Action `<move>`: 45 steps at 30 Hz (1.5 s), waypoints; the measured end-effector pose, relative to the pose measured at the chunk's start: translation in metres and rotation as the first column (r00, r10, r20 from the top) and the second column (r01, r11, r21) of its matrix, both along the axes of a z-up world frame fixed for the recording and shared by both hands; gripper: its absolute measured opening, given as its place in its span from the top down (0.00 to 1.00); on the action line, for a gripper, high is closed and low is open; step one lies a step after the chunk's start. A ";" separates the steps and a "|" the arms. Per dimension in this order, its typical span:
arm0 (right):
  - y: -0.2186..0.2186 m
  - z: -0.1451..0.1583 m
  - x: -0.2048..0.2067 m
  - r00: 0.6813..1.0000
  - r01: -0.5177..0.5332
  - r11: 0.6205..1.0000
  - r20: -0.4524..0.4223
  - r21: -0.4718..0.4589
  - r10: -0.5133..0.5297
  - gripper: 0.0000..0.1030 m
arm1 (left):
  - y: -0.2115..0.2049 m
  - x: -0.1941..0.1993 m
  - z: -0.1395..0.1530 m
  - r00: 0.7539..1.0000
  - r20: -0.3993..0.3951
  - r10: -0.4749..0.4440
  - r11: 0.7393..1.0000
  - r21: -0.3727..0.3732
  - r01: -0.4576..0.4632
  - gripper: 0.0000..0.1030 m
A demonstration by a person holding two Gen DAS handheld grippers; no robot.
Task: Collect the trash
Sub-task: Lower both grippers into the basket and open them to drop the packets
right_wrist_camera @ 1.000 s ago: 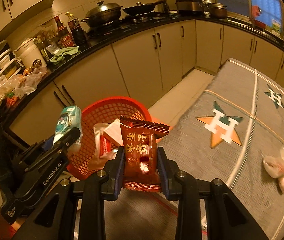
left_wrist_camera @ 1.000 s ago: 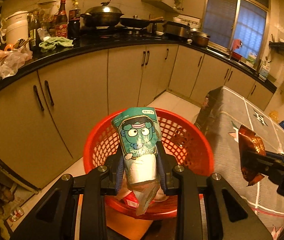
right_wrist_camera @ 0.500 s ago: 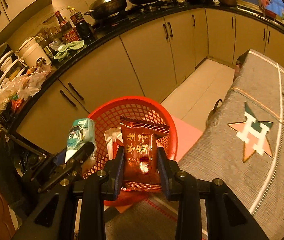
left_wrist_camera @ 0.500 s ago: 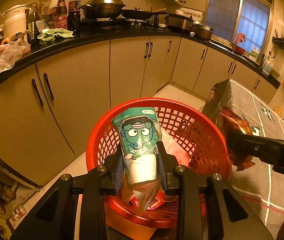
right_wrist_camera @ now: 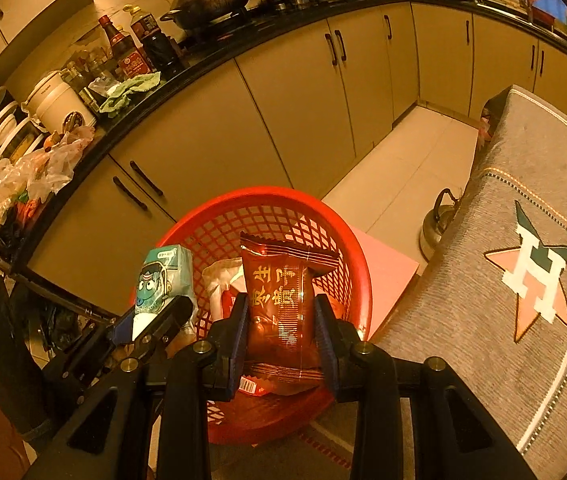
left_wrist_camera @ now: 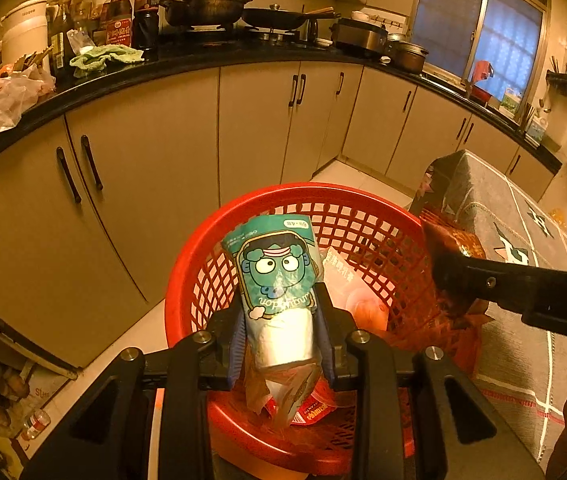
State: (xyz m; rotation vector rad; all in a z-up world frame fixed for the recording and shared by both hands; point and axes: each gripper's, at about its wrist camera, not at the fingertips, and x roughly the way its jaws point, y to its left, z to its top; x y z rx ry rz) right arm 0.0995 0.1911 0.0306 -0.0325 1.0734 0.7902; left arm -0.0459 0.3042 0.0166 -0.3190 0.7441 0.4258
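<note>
The left gripper [left_wrist_camera: 279,332] is clamped on a teal cartoon wrapper [left_wrist_camera: 277,276] — its blue pads press the silvery lower part from both sides, the printed upper half stands up past the fingertips, and a crumpled clear tail hangs below the jaws. The right gripper [right_wrist_camera: 281,328] is likewise closed on a dark red snack packet [right_wrist_camera: 283,304], squeezed at its middle, with the crimped top edge fanning out above the fingers and the bottom seam with a barcode sticking out below.

Both pieces of trash hang over the open mouth of a red mesh basket [left_wrist_camera: 203,248], the teal wrapper toward its left side, the red packet toward its right rim. Inside the basket lie a pale plastic bag [left_wrist_camera: 353,288] and a red wrapper [left_wrist_camera: 311,412] at the bottom.

Just beside the basket on the right is a table under a grey cloth [right_wrist_camera: 523,184] with a star emblem. Behind the basket run beige cabinets [left_wrist_camera: 143,152] under a dark countertop crowded with bottles and pans.
</note>
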 end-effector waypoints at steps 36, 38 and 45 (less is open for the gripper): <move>0.010 -0.011 0.008 0.999 0.009 1.000 -0.041 0.010 -0.009 0.63 | 0.000 0.005 -0.010 1.000 -0.004 -0.026 1.000 -0.004 0.026 0.64; 0.009 -0.008 0.007 0.999 0.010 1.000 -0.037 0.017 -0.009 0.63 | 0.000 0.005 -0.010 1.000 -0.003 -0.028 1.000 -0.002 0.028 0.63; 0.001 -0.002 0.007 0.999 0.019 0.999 -0.035 0.037 -0.018 0.62 | -0.001 0.005 -0.008 1.000 -0.002 -0.031 1.000 0.005 0.031 0.56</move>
